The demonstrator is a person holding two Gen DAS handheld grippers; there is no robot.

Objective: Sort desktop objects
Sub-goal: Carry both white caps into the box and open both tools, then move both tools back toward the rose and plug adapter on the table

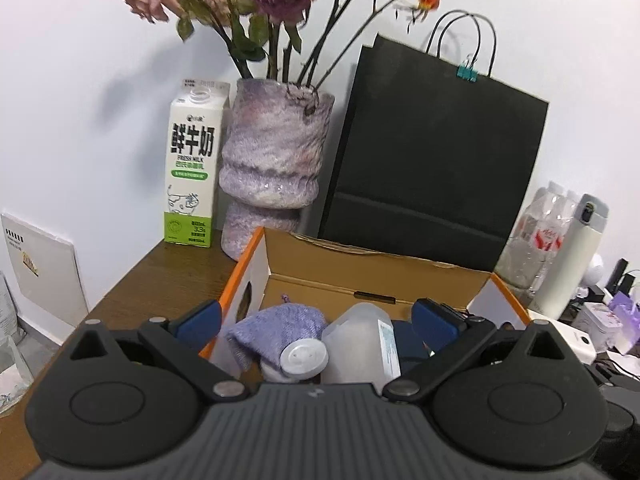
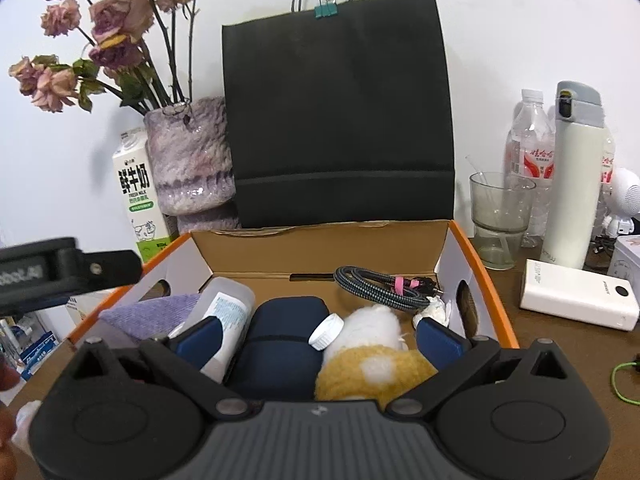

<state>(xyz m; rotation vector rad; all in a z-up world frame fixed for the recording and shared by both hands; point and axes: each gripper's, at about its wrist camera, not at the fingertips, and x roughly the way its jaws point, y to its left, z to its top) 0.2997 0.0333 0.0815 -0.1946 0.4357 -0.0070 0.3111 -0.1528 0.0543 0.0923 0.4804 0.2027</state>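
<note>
An orange-edged cardboard box (image 2: 456,236) stands on the brown desk and holds several objects. In the right wrist view I see a purple cloth (image 2: 156,312), a translucent bottle (image 2: 228,312), a dark blue case (image 2: 280,340), a white cap (image 2: 326,332), a yellow-and-white plush toy (image 2: 372,352) and a braided cable (image 2: 380,284). My right gripper (image 2: 320,332) hangs open over the box, its pads on either side of the blue case and clear of everything. My left gripper (image 1: 316,320) is open too, above the purple cloth (image 1: 280,328), a white cap (image 1: 304,356) and the bottle (image 1: 360,340).
A black paper bag (image 2: 340,112) stands behind the box, with a vase of dried flowers (image 2: 192,160) and a milk carton (image 2: 138,196) to its left. To the right are a glass (image 2: 500,216), water bottles (image 2: 532,152), a white flask (image 2: 576,184) and a white power bank (image 2: 580,296).
</note>
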